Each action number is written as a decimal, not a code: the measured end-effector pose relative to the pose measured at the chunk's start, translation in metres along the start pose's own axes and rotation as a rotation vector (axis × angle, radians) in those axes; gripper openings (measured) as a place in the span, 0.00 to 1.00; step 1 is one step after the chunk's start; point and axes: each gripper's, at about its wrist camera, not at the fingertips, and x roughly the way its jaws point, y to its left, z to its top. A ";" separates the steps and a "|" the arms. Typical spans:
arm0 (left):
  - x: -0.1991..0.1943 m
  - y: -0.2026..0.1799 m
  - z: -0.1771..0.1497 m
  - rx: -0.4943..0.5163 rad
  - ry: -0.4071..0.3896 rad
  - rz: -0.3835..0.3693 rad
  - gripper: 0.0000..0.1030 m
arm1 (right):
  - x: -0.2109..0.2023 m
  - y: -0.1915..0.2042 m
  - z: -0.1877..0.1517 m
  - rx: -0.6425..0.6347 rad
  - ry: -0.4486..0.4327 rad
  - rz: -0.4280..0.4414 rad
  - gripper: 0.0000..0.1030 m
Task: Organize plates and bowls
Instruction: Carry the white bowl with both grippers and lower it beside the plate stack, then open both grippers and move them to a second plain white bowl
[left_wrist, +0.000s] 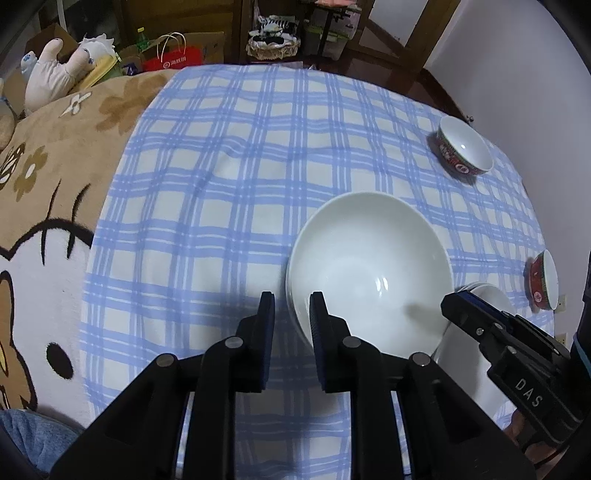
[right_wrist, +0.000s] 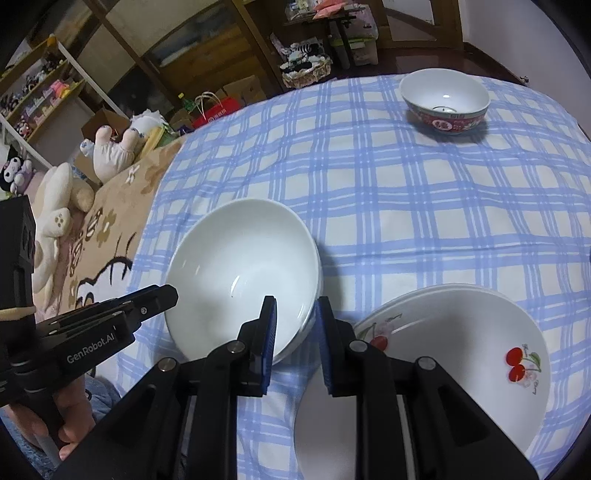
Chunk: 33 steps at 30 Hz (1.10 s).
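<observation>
Risks, largest first: white bowl stack (right_wrist: 240, 273), two or more nested bowls at the near middle of the blue checked cloth (left_wrist: 229, 177), straddled at opposite rims by both grippers; uneven lift or a slip on glazed rim likely to tip or separate the nested bowls. Left gripper (left_wrist: 291, 314) with jaws narrowly parted, one finger outside and one inside the left rim, pads apparently not pressing, so nothing held. Right gripper (right_wrist: 295, 317) likewise narrowly parted astride the right rim, nothing gripped. Soft, wrinkled cloth giving an unsteady base under any push. Cherry-print plates (right_wrist: 461, 350) stacked just right of the bowls, near enough to be knocked by the right gripper. Red patterned bowl (right_wrist: 445, 101) far right, well apart; a second red bowl (left_wrist: 545, 280) at the right edge in the left wrist view. Surroundings: cartoon-print blanket (left_wrist: 48, 192) left of the cloth, plush toys (right_wrist: 114, 147), red paper bag (left_wrist: 173, 61), wicker basket (right_wrist: 306, 74), wooden shelving beyond.
</observation>
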 end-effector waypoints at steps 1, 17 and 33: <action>-0.003 0.000 0.000 0.001 -0.007 -0.004 0.18 | -0.005 0.000 0.001 -0.008 -0.010 -0.008 0.23; -0.053 -0.058 0.000 0.159 -0.116 -0.045 0.41 | -0.103 -0.059 0.010 0.054 -0.183 -0.106 0.55; -0.101 -0.148 0.011 0.239 -0.279 -0.068 0.91 | -0.190 -0.147 -0.002 0.172 -0.359 -0.231 1.00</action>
